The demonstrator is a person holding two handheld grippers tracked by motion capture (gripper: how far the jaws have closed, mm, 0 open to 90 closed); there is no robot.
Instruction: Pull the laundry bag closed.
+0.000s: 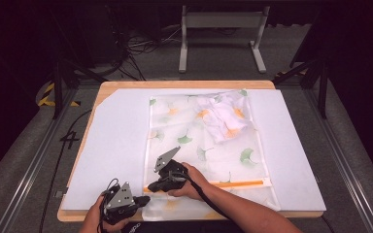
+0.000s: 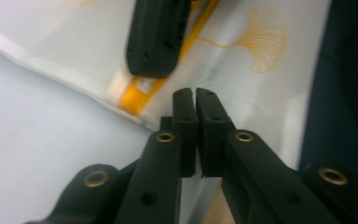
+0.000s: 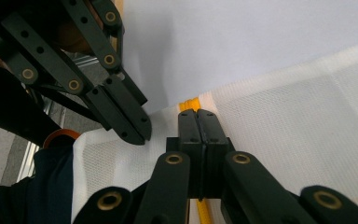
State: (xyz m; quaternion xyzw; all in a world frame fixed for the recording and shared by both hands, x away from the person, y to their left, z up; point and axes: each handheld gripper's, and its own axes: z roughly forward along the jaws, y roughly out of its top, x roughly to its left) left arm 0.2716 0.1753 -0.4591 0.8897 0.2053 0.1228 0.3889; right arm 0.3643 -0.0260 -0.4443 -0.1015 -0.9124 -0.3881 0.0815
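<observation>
On a wooden surface (image 1: 106, 89) covered by a white mat (image 1: 116, 141), amid dark room and grey floor, a ginkgo-print mesh laundry bag (image 1: 179, 133) holding white cloth (image 1: 222, 116) lies flat; right gripper (image 3: 199, 116) pinches its orange zipper (image 1: 238, 183), left gripper (image 2: 196, 95) pressed together beside.

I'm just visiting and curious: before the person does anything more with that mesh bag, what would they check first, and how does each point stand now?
1. Right tool shut at the orange zipper's end: ok.
2. Zipper pull actually gripped: cannot tell.
3. Left tool shut on the mesh bag corner: ok, jaws pressed together over the fabric's edge.
4. White garment fully inside the bag: ok, it seems.
5. Bag flat on the white mat: ok.
</observation>
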